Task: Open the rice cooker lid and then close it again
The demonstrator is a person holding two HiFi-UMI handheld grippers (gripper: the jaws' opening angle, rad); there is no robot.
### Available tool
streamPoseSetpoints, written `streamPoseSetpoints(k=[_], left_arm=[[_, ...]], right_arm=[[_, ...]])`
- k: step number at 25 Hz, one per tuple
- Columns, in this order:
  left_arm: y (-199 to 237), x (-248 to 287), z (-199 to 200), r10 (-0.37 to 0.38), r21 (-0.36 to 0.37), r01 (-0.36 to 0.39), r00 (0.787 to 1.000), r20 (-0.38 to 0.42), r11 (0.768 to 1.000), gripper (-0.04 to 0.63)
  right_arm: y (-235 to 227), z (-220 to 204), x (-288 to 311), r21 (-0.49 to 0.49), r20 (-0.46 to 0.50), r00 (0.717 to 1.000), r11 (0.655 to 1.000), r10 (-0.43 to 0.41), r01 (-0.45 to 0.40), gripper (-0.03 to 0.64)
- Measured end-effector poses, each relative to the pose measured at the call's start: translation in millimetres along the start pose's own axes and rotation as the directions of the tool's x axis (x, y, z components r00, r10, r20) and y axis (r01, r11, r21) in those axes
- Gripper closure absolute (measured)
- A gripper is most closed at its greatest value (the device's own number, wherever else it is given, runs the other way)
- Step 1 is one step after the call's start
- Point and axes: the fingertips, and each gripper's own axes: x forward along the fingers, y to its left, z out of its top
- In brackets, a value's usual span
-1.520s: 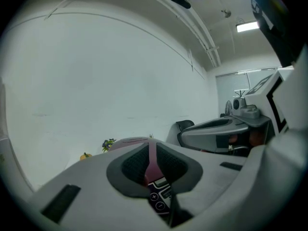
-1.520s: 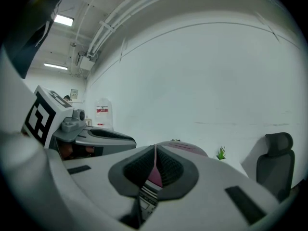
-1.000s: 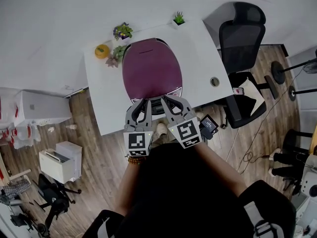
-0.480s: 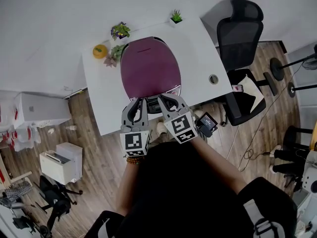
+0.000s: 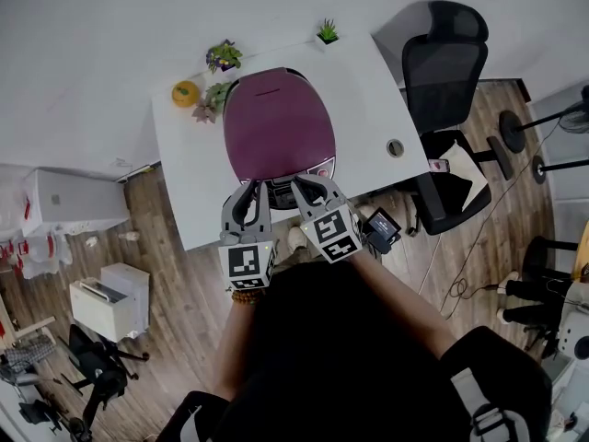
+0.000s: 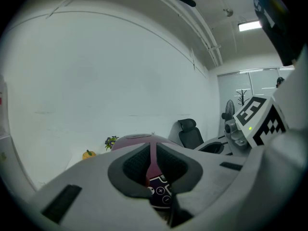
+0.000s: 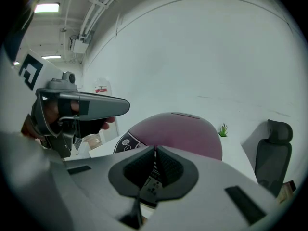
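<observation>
The person stands right up against the near edge of the white table [image 5: 189, 201], holding the two tools side by side in front of the body. The left hand-held gripper [image 5: 250, 186] has its jaws brought together, tip against tip, with nothing caught between them. The right hand-held gripper [image 5: 309, 188] is the same, its jaws pressed closed on nothing. It sits just beside the left one, angled a little more downward.

Both sets of tips are at the front of the rice cooker [image 5: 279, 127], above its dark control panel [image 6: 161, 192], which shows in the hollow behind each pair of jaws. I cannot tell whether either tip actually touches the cooker.

The cooker stands in the middle of the table, and its rounded maroon lid [image 7: 180, 128] is down.

Behind the cooker on the left are a small orange ornament [image 5: 185, 92] and two little flowering plants [image 5: 225, 57], with a green potted plant [image 5: 327, 32] at the far corner on the right. These are all close to the plain white wall [image 5: 110, 35].

A black office chair [image 5: 447, 72] stands off the right end of the table, on the wooden floor [image 5: 184, 284].
</observation>
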Motion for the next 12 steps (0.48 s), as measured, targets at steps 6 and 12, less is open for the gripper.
streamPoseSetpoints(k=[6, 12], left_arm=[[0.6, -3.1, 1.3, 0.011, 0.007, -0.011, 1.0, 0.001, 1.0, 0.56], [4.0, -4.5, 0.0, 0.022, 0.002, -0.022, 1.0, 0.003, 1.0, 0.561]], right_arm=[[-1.6, -6.7, 2.1, 0.003, -0.021, 1.0, 1.0, -0.006, 0.007, 0.588], [-2.4, -10.3, 4.9, -0.01, -0.034, 0.999, 1.0, -0.006, 0.006, 0.588]])
